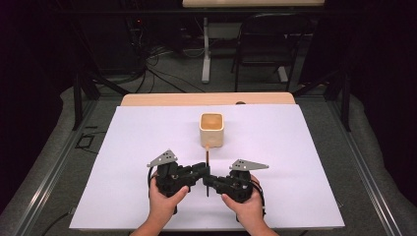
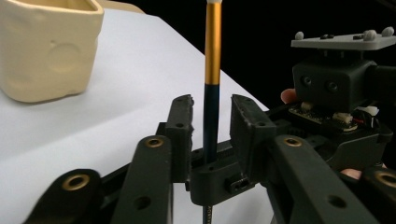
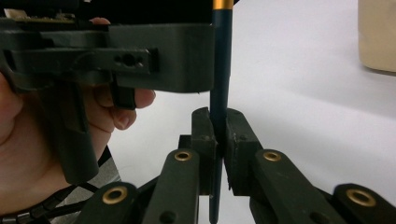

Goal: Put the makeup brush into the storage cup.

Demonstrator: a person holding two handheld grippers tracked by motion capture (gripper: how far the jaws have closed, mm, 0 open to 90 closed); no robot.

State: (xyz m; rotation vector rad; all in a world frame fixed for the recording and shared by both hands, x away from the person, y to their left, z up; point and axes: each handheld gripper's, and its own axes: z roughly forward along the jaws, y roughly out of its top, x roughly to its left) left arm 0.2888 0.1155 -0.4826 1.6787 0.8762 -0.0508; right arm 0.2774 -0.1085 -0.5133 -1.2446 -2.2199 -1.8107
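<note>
The left gripper (image 1: pixel 200 170), black and two-jawed, stands with its jaws apart on either side of a slim brush-like stick with a dark blue shaft, a gold metal band and a pale tip (image 2: pixel 211 93); in the left gripper view a gap shows on both sides of the shaft, so it is released, not holding. The stick lies near the front middle of the white paper-covered table (image 1: pixel 123 147), between the two grippers, its gold end pointing toward the cream, square-sided ceramic cup (image 1: pixel 212 130) just beyond it.

The right gripper (image 1: pixel 210 181), of the same black make, is clenched on the stick's dark shaft, its jaws pressed to it on both sides in the right gripper view.

The step in hand looks like a hand-over or a shared grasp. To do it well, I judge the left jaws should close squarely on the dark shaft, below the gold band, before the right lets go, with the stick kept in line with the cup.

Counted: two grippers, two hands, one stick, one cup, one table.
</note>
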